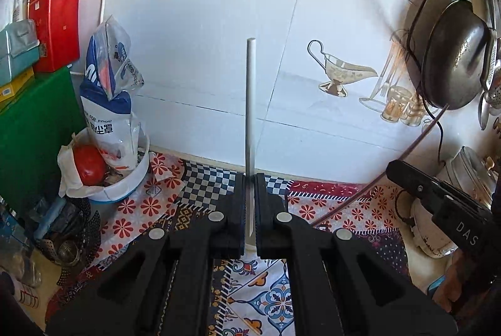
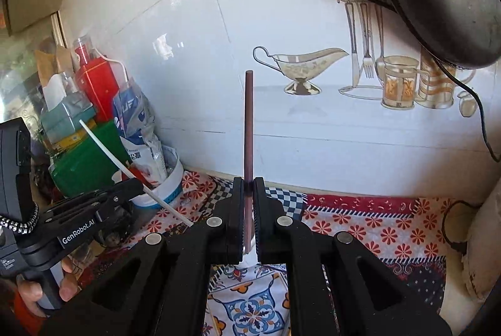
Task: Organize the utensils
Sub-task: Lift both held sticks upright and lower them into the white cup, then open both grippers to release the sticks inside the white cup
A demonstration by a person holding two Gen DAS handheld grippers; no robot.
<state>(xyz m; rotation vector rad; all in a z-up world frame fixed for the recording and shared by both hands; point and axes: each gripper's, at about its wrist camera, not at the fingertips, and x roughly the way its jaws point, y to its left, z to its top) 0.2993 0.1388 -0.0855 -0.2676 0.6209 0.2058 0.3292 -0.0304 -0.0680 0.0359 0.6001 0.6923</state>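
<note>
Clamping white straw (image 1: 250,104) in left tool (image 1: 249,179), brown straw (image 2: 248,123) in right tool (image 2: 249,182)

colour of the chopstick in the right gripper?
Dark reddish brown chopstick; clearest in the right wrist view.

The wall tiles (image 1: 194,32) are glossy ceramic, catching window glare. The tablecloth (image 2: 375,226) looks like printed, matt patchwork fabric. Both grippers' fingers (image 1: 241,211) are matt black plastic with shiny metal pins. The white stick (image 1: 250,117) looks like smooth plastic, the brown stick (image 2: 249,132) smooth and matt too. The hanging pan (image 1: 454,54) is dark, worn metal with a dull sheen, and the bag (image 1: 109,92) is crinkly glossy plastic.
</note>
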